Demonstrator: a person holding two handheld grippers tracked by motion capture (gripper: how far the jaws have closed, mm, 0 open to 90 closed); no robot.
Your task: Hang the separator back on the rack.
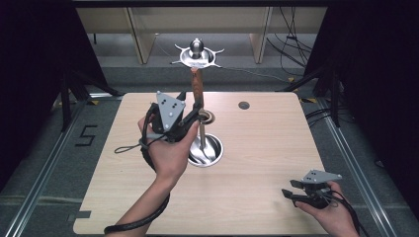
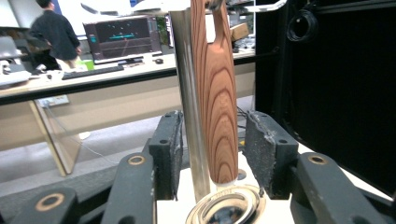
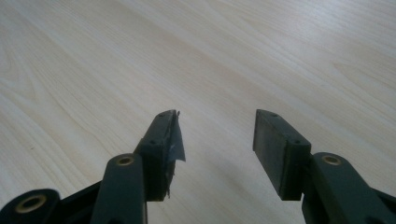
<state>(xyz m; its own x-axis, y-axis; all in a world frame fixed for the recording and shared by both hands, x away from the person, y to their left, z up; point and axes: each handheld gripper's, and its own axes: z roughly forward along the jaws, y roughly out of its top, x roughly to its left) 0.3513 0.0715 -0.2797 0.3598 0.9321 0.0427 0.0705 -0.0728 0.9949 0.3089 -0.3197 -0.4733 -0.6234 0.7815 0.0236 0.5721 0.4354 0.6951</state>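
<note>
Standing upright on the light wooden table, a steel rack pole is crowding the wooden-handled utensil, which the left gripper is straddling with jaws spread (untouching); the steel base dish is holding cutlery; the right gripper is idling agape.

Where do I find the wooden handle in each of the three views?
High view: the wooden handle hangs at centre top, beside the metal pole.
Left gripper view: the wooden handle stands upright at centre, between the two jaws, with a gap to the right one.
Right gripper view: the right gripper is open over the table.
Shared landmark: the metal pole.
</note>
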